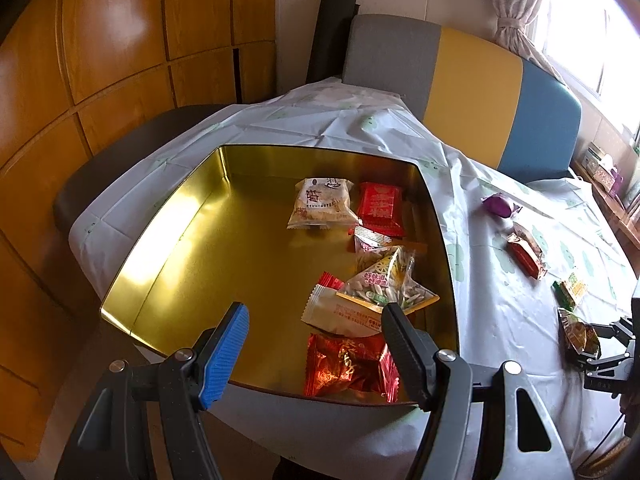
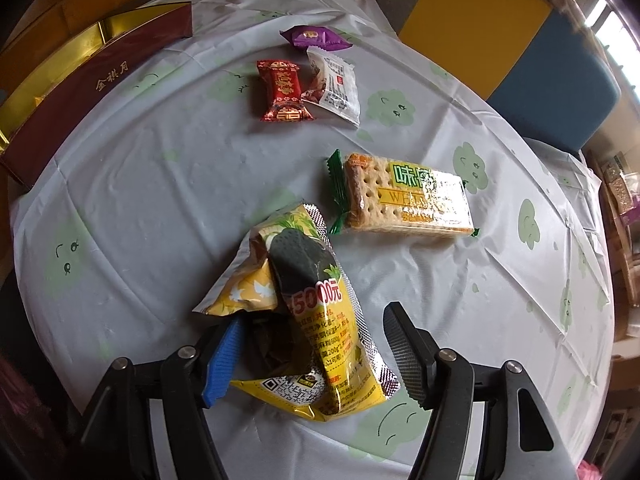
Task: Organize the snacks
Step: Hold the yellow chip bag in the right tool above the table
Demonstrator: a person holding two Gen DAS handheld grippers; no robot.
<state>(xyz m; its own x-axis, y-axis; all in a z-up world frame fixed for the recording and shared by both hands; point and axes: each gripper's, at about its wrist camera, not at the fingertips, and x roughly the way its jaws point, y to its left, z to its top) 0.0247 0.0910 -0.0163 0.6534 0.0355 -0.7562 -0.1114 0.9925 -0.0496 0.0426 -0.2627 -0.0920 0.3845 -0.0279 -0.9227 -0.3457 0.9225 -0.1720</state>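
Straddling the near end of a yellow snack packet (image 2: 304, 312), the right gripper (image 2: 310, 354) stands with its jaws spread and released, the blue pad touching the packet's left edge, the black pad apart from it; the packet's long axis runs away from the gripper, and it reads "5000元" above a QR code. Just beyond it on the cloud-printed tablecloth (image 2: 160, 184) lies one green-ended cracker pack (image 2: 404, 200), long axis crosswise, marked "味" and "WEI". Farther still lie three small sweets: a red candy (image 2: 282, 90) upright along the view, a white packet (image 2: 334, 86) touching its right side, and a purple packet (image 2: 316, 38) behind both. Left of the yellow snack packet, at the cloth's edge, sits a maroon-sided gold tin (image 2: 96, 80) lettered "金秋月". The left gripper (image 1: 314, 350) hangs released and holding nothing over the tin's near rim (image 1: 280, 390). Inside, near to far, at least seven items lie: a red foil packet (image 1: 348, 368), a white wrapper (image 1: 340, 316), a small red packet part-hidden behind it, a clear seed bag (image 1: 384, 280), a further packet tucked behind that, then a pale biscuit pack (image 1: 322, 204) and a red pack (image 1: 380, 210) side by side; their print is too small to read.
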